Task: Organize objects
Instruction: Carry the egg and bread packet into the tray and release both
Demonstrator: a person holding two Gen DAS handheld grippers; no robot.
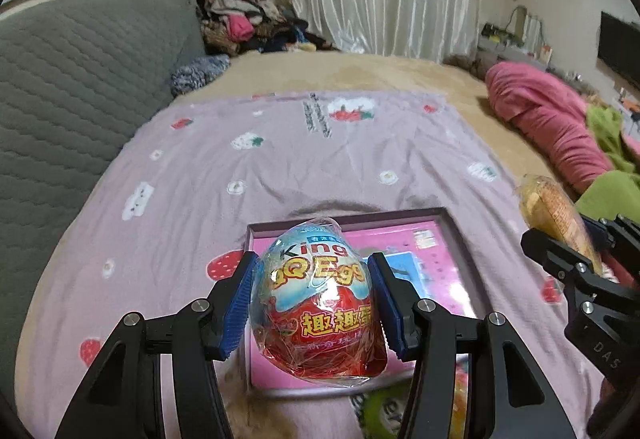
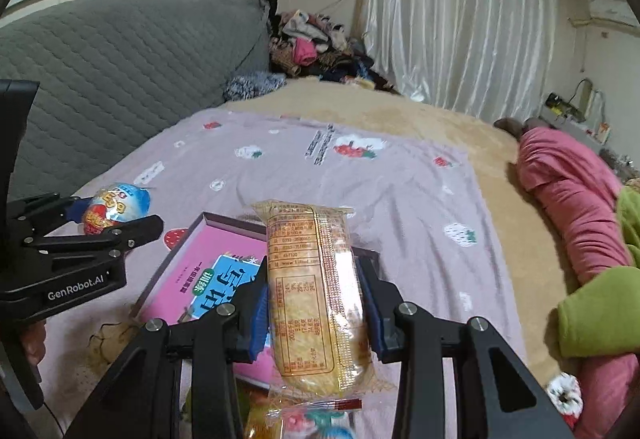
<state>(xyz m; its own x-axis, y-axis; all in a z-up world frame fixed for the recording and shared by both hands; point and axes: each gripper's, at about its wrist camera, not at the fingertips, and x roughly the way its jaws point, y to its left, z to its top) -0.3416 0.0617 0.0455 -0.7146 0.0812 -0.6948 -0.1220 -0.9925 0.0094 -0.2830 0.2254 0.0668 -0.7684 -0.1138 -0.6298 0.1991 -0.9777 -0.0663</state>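
My left gripper (image 1: pixel 312 299) is shut on a plastic-wrapped toy egg (image 1: pixel 318 315), red below and blue-white above; its blue pads press both sides. It hangs over a shallow box (image 1: pixel 456 235) with a pink book inside, lying on a lilac strawberry-print blanket (image 1: pixel 280 167). My right gripper (image 2: pixel 314 303) is shut on a yellow wrapped cake packet (image 2: pixel 316 299), held upright over the same box (image 2: pixel 188 239). The right wrist view catches the egg (image 2: pixel 116 207) in the left gripper (image 2: pixel 116 217) at the left. The packet (image 1: pixel 556 215) shows at the left wrist view's right edge.
A grey quilted headboard (image 1: pixel 80 87) runs along the left. A clothes pile (image 1: pixel 248 19) sits at the bed's far corner. Pink (image 2: pixel 572 199) and green (image 2: pixel 600 307) bedding lies on the right. More wrapped snacks (image 2: pixel 304 415) lie below the grippers. White curtains (image 2: pixel 452 19) hang behind.
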